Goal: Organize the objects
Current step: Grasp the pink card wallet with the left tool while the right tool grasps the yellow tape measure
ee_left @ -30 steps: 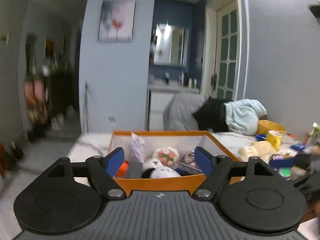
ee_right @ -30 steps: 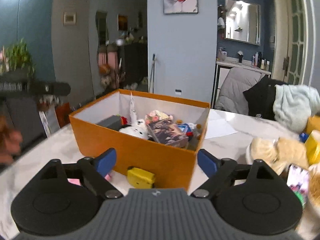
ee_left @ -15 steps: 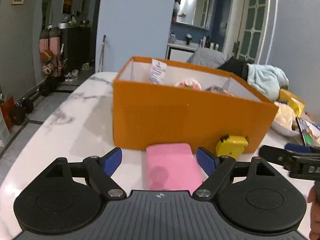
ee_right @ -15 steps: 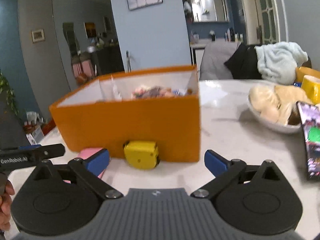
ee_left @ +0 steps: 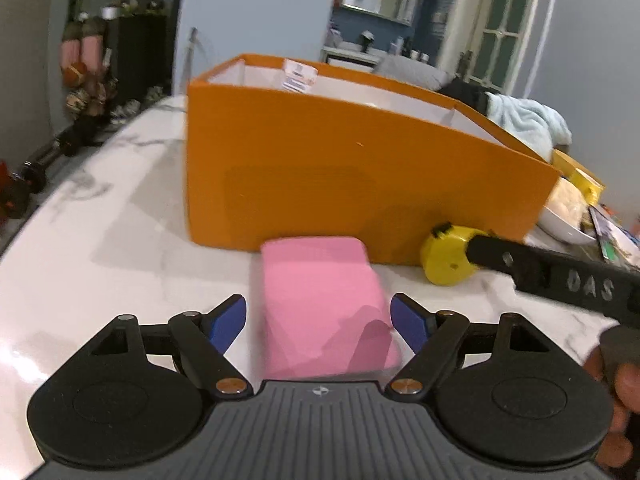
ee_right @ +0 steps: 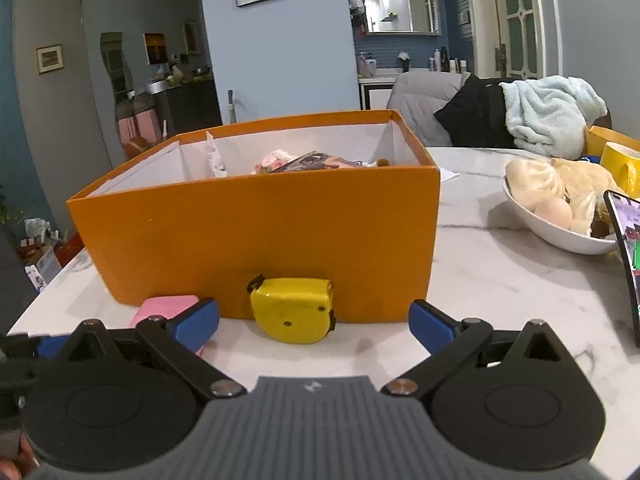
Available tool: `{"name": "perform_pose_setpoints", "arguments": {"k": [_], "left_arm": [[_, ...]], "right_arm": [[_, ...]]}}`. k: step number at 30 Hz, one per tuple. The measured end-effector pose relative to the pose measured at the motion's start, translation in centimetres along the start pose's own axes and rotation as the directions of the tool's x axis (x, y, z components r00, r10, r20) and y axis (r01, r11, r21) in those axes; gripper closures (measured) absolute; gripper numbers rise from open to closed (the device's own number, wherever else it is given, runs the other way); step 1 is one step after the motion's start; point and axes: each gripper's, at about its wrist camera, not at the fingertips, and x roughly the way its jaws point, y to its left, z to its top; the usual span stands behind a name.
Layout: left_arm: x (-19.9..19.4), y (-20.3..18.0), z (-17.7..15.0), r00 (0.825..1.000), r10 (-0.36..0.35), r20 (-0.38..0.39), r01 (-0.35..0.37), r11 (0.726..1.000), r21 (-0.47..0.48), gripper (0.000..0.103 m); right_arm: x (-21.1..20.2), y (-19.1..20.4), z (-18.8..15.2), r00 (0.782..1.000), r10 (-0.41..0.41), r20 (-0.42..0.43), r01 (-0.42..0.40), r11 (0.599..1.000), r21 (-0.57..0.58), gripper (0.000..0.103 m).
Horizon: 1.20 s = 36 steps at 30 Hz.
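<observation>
Two grippers hover with jaws spread, the left gripper (ee_left: 319,317), its jaws just narrowed slightly, flanking without contact a flat pink rectangular pad (ee_left: 320,300), the right gripper (ee_right: 314,322) facing a yellow tape measure (ee_right: 294,309) just ahead, both objects beside the orange cardboard box (ee_right: 256,240) on the white marble table (ee_right: 500,280).

Orange box (ee_right: 256,248), white inside; pink block (ee_left: 320,296); yellow tape measure (ee_right: 294,308); white-grey marbled table (ee_right: 500,280).

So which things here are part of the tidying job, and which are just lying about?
Part of the job:
- orange box
- pink block, between the open left gripper fingers
- yellow tape measure, ahead of the open right gripper

Lying about:
- bowl of buns
- phone
- yellow mug
</observation>
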Motion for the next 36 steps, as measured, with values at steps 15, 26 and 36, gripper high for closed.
{"name": "perform_pose_setpoints", "arguments": {"k": [15, 26, 36], "left_arm": [[2.6, -1.9, 0.4, 0.997, 0.072, -0.011, -0.071, 0.996, 0.060, 0.003], [0.5, 0.9, 0.0, 0.989, 0.146, -0.016, -0.146, 0.989, 0.002, 0.009], [-0.6, 2.7, -0.1, 0.987, 0.161, -0.019, -0.161, 0.987, -0.021, 0.008]], "right_arm": [[0.6, -0.4, 0.0, 1.000, 0.013, -0.010, -0.013, 0.999, 0.052, 0.002], [1.2, 0.3, -0.6, 1.000, -0.002, -0.023, 0.002, 1.000, 0.016, 0.002], [3.4, 2.6, -0.4, 0.997, -0.073, -0.021, 0.072, 0.997, -0.035, 0.002]]}}
